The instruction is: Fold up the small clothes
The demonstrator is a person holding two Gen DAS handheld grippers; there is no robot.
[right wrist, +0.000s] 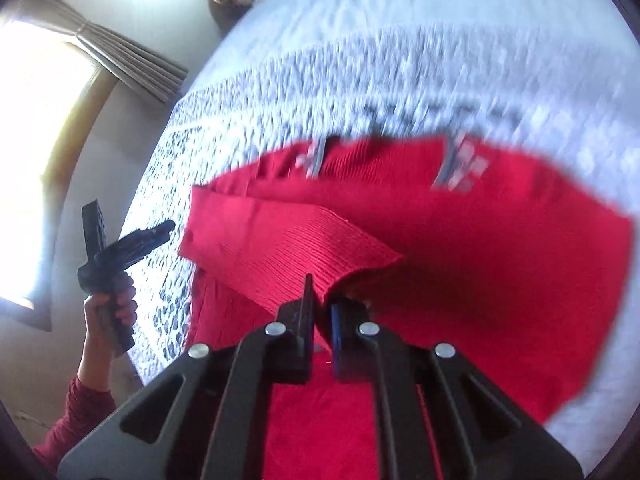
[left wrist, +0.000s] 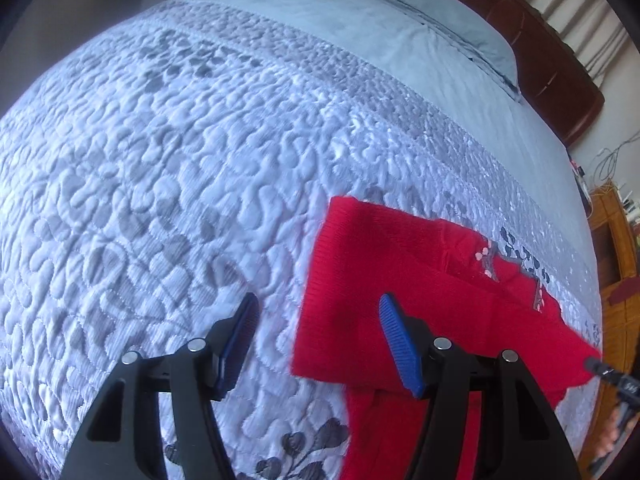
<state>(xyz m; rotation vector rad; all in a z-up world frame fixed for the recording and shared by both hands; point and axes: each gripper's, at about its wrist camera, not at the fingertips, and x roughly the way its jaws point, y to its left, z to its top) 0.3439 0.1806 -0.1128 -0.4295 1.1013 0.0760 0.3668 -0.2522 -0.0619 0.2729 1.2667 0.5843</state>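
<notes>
Now, taking the red sweater [left wrist: 404, 280] as my landmark: it lies spread on the quilted bedspread [left wrist: 160, 160], which gives a broad flat surface for folding; to the sweater's left I hold the left gripper [left wrist: 316, 338] above the quilt, its blue-padded fingers [left wrist: 400, 344] standing apart with nothing between them, one pad over the sweater's left edge, I judge so it keeps clear of the fold; the hand [right wrist: 110, 304] on its handle shows at the sweater's left in the right view; over the sweater's near edge my right gripper [right wrist: 320, 316] has its fingers together, clamped on the ribbed sleeve [right wrist: 288, 244], lifted so it can be laid across the body.
</notes>
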